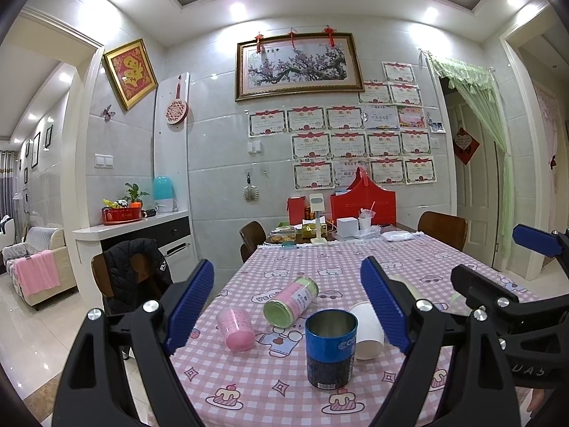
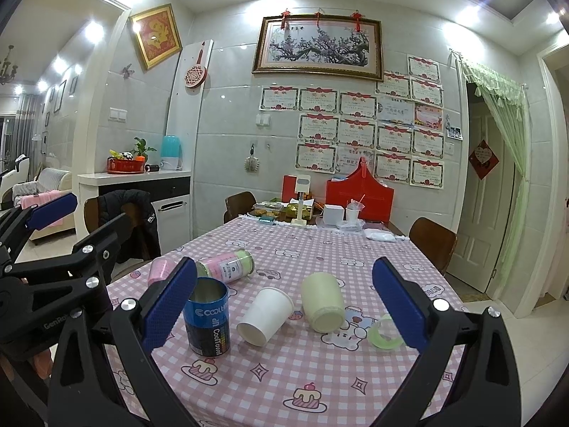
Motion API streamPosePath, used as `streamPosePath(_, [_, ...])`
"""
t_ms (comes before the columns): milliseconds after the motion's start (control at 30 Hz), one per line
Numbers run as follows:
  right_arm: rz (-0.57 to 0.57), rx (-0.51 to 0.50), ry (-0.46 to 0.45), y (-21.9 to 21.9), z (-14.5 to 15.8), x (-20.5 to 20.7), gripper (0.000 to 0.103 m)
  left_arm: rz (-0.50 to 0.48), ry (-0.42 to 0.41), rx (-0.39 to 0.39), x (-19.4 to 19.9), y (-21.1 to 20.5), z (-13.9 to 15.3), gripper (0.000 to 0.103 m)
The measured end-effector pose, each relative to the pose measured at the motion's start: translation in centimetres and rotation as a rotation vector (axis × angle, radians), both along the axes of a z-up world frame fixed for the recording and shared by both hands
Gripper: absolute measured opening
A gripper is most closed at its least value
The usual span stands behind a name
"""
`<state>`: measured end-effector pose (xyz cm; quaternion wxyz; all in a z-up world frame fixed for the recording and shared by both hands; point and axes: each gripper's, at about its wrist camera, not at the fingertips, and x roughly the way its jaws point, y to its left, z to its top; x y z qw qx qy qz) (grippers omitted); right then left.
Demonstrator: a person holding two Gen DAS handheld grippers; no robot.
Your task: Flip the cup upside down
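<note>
Left gripper and right gripper hover spread, holding nothing, above the upright blue cup, probably lining up to turn it.

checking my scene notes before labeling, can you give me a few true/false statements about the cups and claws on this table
1. The blue tin cup stands upright with its open mouth up. True.
2. The white paper cup stands upright. False: it lies on its side, mouth toward the camera.
3. The left claw is shut on the pink cup. False: its jaws are spread wide and hold nothing; the pink cup lies on the checkered tablecloth.
4. The right claw is open and empty. True.
5. The cream cup lies tipped over beside the white paper cup. True.
6. The pink and green canister stands upright. False: it lies on its side.
</note>
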<state>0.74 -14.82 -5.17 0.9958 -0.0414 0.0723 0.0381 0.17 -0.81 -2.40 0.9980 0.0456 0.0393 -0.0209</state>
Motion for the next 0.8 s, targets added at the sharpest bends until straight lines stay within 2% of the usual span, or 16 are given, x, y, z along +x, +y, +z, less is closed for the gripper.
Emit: streamPosePath(800, [-0.015, -0.011, 0.012, -0.77, -0.47, -0.05, 0.095, -0.012, 0.017, -0.004, 0.73, -0.68, -0.66, 0.083])
